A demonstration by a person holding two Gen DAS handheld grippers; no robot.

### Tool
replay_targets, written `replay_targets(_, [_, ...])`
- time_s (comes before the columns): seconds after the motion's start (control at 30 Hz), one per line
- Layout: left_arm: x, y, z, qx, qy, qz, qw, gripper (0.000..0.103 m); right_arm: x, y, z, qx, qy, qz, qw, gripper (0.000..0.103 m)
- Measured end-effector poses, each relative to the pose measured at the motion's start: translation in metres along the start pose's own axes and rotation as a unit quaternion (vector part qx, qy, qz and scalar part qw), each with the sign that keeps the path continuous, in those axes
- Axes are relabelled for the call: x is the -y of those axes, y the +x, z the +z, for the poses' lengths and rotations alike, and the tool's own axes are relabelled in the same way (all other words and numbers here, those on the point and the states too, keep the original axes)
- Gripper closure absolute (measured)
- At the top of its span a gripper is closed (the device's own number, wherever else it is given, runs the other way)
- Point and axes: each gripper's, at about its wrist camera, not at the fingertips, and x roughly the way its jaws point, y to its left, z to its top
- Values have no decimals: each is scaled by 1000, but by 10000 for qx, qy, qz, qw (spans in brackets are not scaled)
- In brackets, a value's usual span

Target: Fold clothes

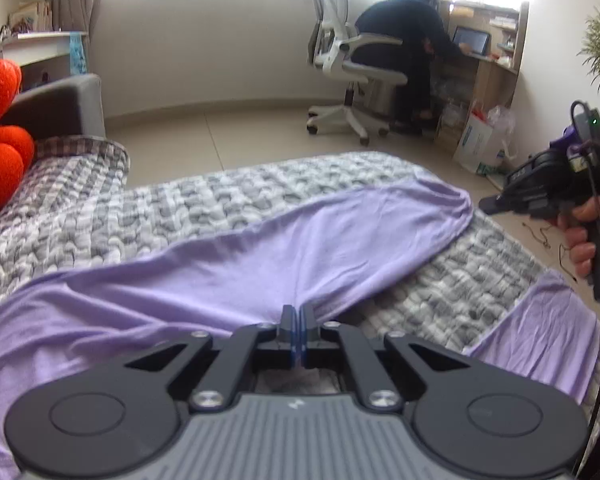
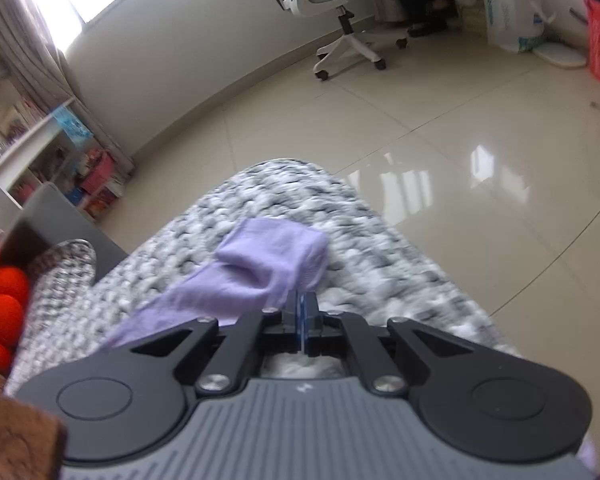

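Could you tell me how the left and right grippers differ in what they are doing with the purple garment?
The left gripper pinches a broad, mostly flat spread of the purple garment; the right gripper pinches a narrow, bunched end. The left gripper sits low over the blanket; the right gripper looks raised. Both are shut on the cloth.

From my left wrist camera, the lilac garment [image 1: 300, 248] runs out of the picture at the left and bottom edges, and the gripper body covers its near part. I cannot tell what kind of clothing it is. The right gripper [image 1: 488, 203] is cut by the right edge, so I cannot read how its jaws stand there. In the right wrist view the knitted blanket [image 2: 380, 232] is blurred by motion. The seated person [image 1: 404, 40] is hunched, face not visible.
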Motion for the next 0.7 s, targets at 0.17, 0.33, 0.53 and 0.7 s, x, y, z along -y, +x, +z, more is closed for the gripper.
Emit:
replay_targets(0.17, [-3,4,-6,-186,-6,-75,9998,99,8,-3,6,178,7,31,9998,92])
replay_targets(0.33, [-6,1,0,4,-294,-6,9996,70,19,2,16,316,284,200,9989,63])
replay_targets(0.53, [-13,7,7,303,-698,255,9968,70,11,27,26,210,80,122,9997,59])
replay_targets(0.7, [-16,25,11,203,-1044,261,9940,70,0,45,22,101,-343,66,9993,98])
